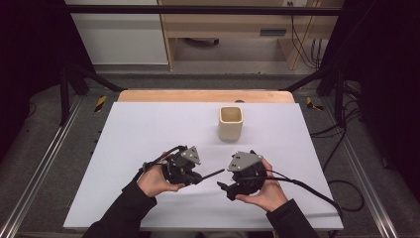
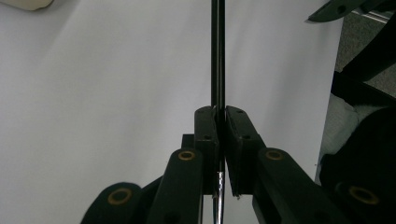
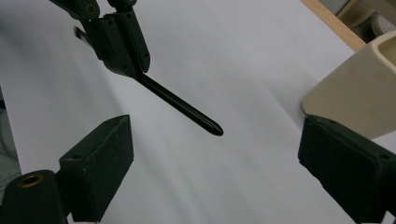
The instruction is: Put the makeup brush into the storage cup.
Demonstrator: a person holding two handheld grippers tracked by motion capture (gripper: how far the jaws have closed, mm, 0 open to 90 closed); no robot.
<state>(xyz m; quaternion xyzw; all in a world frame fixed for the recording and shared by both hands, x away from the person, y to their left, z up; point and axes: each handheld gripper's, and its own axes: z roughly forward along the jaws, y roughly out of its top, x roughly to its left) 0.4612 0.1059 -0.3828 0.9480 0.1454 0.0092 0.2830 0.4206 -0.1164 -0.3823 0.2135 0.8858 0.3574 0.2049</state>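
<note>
Two tongs over table: left tongs (image 1: pixel 200 178) clamp black pen (image 3: pixel 180 105) above white sheet, right tongs (image 1: pixel 224 187) gape wide nearby; handover likely next, w/ beige cup (image 1: pixel 231 123) beyond.

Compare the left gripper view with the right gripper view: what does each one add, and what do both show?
The left gripper view alone shows the left gripper from behind, jaws clamped on the black pen. The right gripper view alone shows the pen's free pointed tip, the right gripper with jaws wide apart, and the beige cup from its side. Both share the pen, the cup and the white table.
</note>
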